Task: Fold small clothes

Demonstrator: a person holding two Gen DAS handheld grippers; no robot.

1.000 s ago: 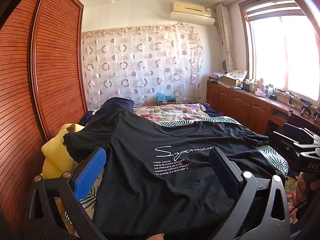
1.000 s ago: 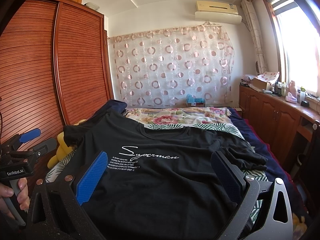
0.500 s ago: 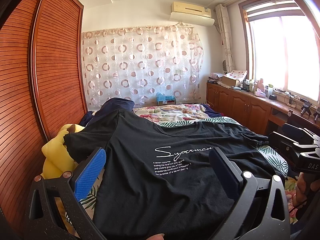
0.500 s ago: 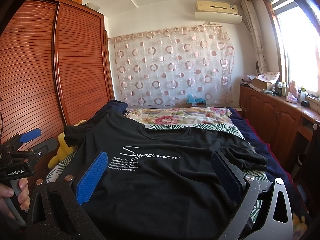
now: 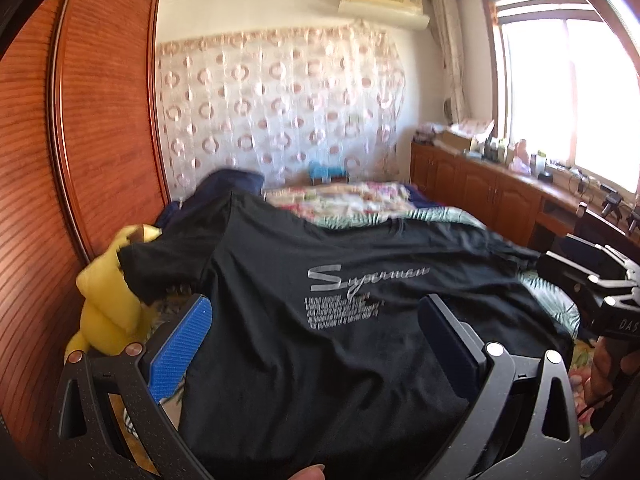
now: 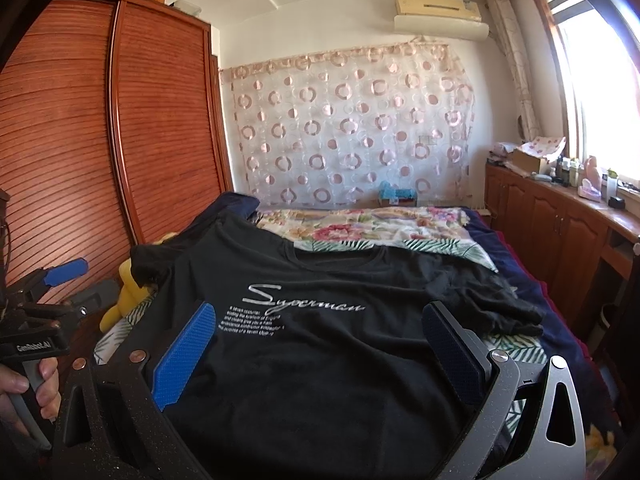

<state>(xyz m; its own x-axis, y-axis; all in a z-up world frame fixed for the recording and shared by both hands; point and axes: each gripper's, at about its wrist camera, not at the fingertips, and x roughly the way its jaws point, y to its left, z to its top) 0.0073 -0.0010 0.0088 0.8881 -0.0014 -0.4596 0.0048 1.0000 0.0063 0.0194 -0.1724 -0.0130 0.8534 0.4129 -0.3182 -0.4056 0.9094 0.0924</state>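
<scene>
A: Left gripper (image 5: 316,344) is sitting low in the frame, jaws standing apart, nothing between them. Right gripper (image 6: 320,344), same: spread wide, holding nothing.

B: And the black T-shirt (image 6: 320,360)?

A: It is lying flat, print up, filling the centre of both views on the bed (image 6: 516,354), collar toward the floral quilt (image 6: 360,228) above. One sleeve is draping over the yellow plush (image 5: 106,312) at left.

B: Step?

A: Judging: folding is not started; both are lining up. The next move calls for pinching a side edge or sleeve and carrying it across.
</scene>
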